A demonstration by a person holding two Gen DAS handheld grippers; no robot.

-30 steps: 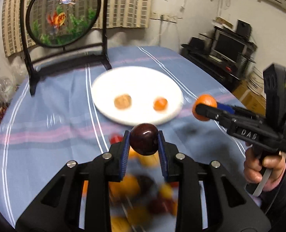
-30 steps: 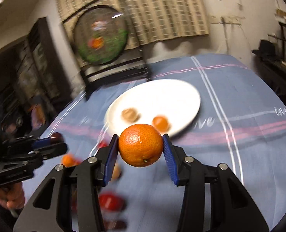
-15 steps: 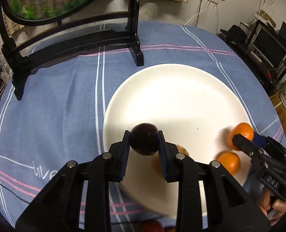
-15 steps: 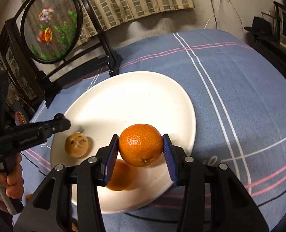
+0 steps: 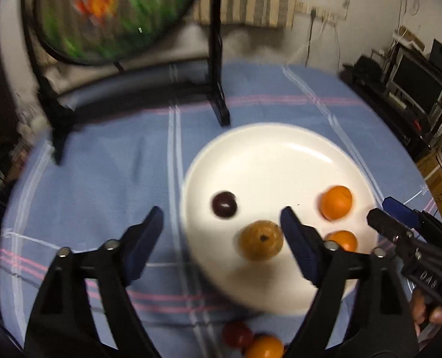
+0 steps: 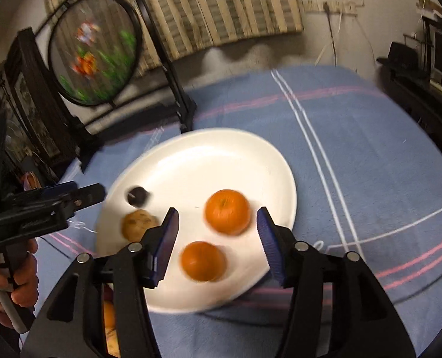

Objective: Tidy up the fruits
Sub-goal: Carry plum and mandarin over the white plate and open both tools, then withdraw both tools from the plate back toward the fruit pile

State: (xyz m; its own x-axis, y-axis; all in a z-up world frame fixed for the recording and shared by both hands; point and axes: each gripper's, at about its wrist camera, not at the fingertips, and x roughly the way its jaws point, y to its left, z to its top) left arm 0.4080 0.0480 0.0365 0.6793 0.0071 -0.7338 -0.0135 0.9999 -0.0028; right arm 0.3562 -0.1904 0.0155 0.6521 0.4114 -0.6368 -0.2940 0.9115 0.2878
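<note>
A white plate (image 5: 280, 149) lies on the blue tablecloth. On it are a dark plum (image 5: 224, 204), a brown-yellow fruit (image 5: 261, 240) and two oranges (image 5: 336, 202) (image 5: 342, 240). My left gripper (image 5: 221, 232) is open and empty, above the plate's near left edge. In the right wrist view the plate (image 6: 209, 155) holds the plum (image 6: 137, 195), the brown fruit (image 6: 139, 223) and both oranges (image 6: 227, 211) (image 6: 203, 261). My right gripper (image 6: 218, 232) is open and empty, just above the oranges. The left gripper (image 6: 85, 195) shows at the left.
A round painted screen on a black stand (image 5: 116, 15) stands at the back of the table. A red fruit (image 5: 237, 334) and an orange one (image 5: 264, 347) lie on the cloth in front of the plate. Shelves with electronics (image 5: 415, 83) stand at the right.
Both grippers have opened. The plum dropped from the left one and the orange from the right one onto the plate. Both grippers pulled back a little.
</note>
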